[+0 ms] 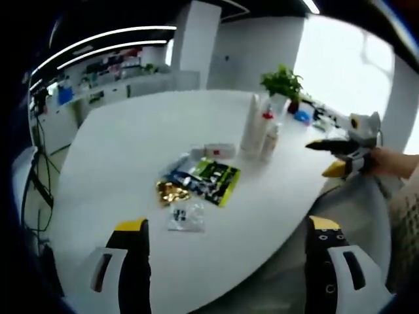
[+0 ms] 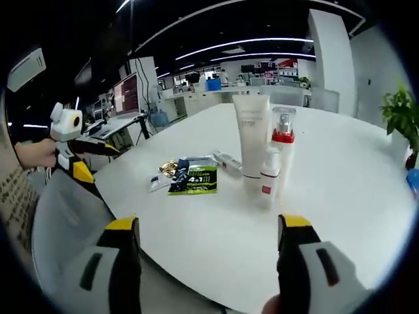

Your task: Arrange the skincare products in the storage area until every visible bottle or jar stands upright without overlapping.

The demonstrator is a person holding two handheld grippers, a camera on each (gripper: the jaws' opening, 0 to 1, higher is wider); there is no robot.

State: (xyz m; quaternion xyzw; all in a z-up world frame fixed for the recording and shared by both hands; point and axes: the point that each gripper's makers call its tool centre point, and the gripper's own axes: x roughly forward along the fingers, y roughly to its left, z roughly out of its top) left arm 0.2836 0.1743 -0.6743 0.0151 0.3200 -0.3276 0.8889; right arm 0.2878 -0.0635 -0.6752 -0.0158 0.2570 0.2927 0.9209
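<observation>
Your left hand-held gripper [image 1: 226, 245] hangs open and empty off the near edge of the desk [image 1: 131, 144], well short of the flat sachets [image 1: 211, 179] and the small white tube [image 1: 219, 150] lying beside them. Further right, the tall white tube [image 2: 251, 134], the red-collared pump bottle [image 2: 283, 154] and the small bottle [image 2: 268, 176] stand upright, close together. Your right hand-held gripper [image 2: 209, 252], also open and empty, faces that group; I judge no grasp begun, and the next move calls for reaching the lying tube and standing it clear.
</observation>
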